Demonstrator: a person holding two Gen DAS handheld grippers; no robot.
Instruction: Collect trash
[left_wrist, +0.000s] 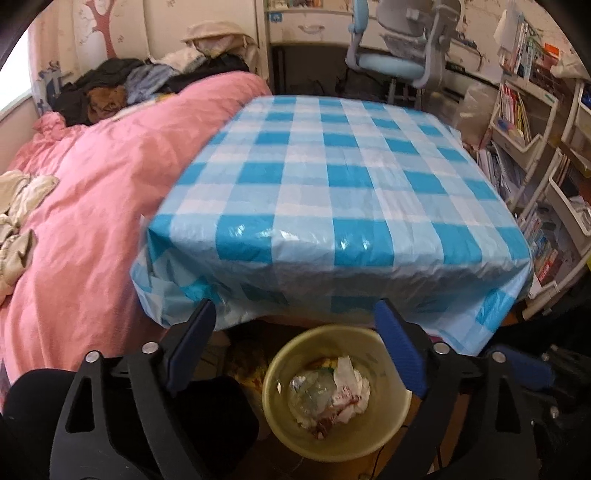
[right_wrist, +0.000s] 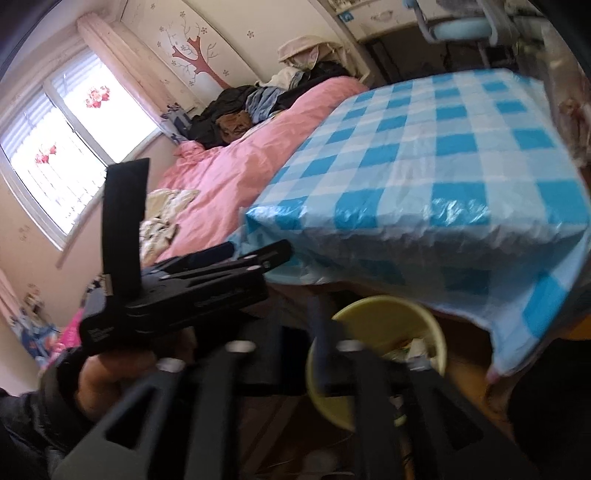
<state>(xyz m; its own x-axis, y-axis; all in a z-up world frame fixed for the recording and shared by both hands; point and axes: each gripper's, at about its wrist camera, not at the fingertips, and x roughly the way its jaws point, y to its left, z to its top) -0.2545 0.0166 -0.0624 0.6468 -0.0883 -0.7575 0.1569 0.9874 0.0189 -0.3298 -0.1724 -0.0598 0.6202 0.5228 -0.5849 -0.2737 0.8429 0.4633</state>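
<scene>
Yellow bin with crumpled trash at 6 o'clock below tabletop, directly under left hand-held gripper, spread wide, empty; right hand-held gripper blurred, state indeterminable.

A round yellow bin stands upright at 6 o'clock — crumpled white wrappers heaped inside it.
</scene>
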